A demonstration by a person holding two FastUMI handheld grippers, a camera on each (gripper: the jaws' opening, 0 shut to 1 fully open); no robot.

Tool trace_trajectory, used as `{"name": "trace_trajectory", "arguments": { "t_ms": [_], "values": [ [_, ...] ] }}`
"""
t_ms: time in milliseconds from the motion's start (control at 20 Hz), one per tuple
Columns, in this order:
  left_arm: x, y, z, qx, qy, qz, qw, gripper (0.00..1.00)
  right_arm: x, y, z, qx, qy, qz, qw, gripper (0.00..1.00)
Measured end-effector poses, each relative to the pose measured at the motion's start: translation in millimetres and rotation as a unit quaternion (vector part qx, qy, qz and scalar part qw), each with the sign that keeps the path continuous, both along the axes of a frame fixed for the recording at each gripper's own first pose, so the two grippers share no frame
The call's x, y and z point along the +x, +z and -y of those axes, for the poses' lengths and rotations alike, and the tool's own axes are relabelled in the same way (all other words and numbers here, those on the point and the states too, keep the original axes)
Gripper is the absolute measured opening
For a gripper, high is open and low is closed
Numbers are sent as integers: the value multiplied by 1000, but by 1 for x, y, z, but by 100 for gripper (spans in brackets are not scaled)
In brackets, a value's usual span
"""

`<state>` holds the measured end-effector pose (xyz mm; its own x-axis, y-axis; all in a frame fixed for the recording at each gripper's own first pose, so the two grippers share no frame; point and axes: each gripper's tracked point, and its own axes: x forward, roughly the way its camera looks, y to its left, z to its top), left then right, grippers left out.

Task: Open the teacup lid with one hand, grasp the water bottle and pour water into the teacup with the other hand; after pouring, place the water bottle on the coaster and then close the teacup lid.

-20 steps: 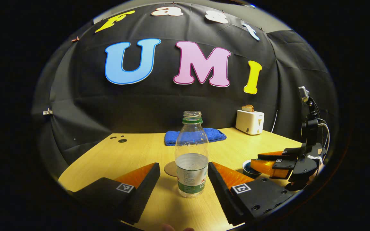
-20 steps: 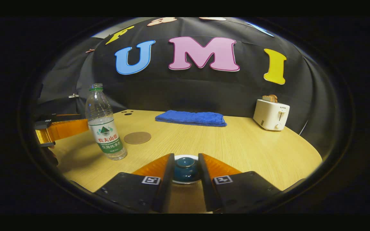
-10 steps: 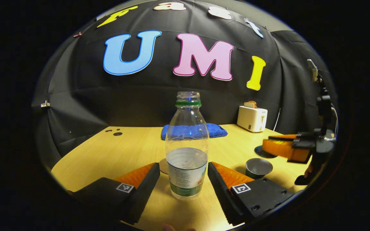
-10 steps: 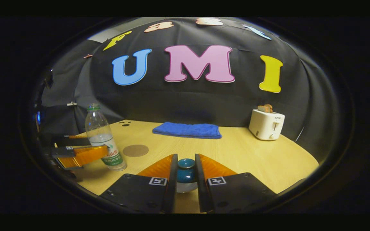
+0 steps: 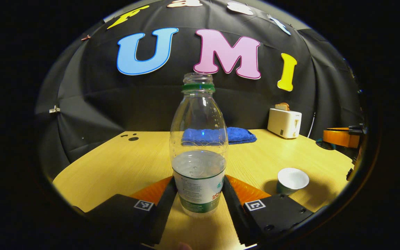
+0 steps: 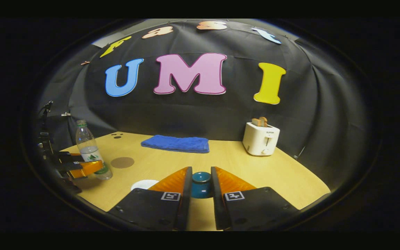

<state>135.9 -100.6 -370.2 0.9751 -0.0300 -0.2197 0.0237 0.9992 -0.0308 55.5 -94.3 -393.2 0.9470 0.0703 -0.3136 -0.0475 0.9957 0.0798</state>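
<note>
Clear plastic fills the centre of the left gripper view: the water bottle (image 5: 199, 149), uncapped and roughly a third full, stands upright on the wooden table (image 5: 116, 159). The left gripper (image 5: 198, 194) has its two fingers pressed against the bottle's labelled base, one on each side, so it is grasping the bottle. At lower right of this view sits the teacup (image 5: 292, 180), uncovered, its pale inside showing. At far right the right gripper appears small, held well above the table.

In the right gripper view, the right gripper (image 6: 200, 185) at bottom centre is clamped on the dark blue knob of the teacup lid (image 6: 200, 184), which it holds in the air. The round brown coaster (image 6: 122, 162) lies at centre left, near the bottle. A folded blue towel (image 6: 176, 143) and a white toaster (image 6: 260, 139) stand toward the back of the table.

The lid-opening step looks done and the bottle grasp is just made. The next move calls for lifting the bottle, carrying it over the open cup and tipping it gently.

Compared with a second ago, the left gripper's fingers have closed from wide apart onto the bottle, and the lid has come off the cup and been carried up and away to the side.
</note>
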Motion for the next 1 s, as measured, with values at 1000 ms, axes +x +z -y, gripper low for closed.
{"name": "trace_trajectory", "arguments": {
  "t_ms": [1000],
  "values": [
    [7, 23, 17, 453, -23, 3, 891, 75, -14, -18, 67, -19, -6, -2, 1000, 31]
  ]
}}
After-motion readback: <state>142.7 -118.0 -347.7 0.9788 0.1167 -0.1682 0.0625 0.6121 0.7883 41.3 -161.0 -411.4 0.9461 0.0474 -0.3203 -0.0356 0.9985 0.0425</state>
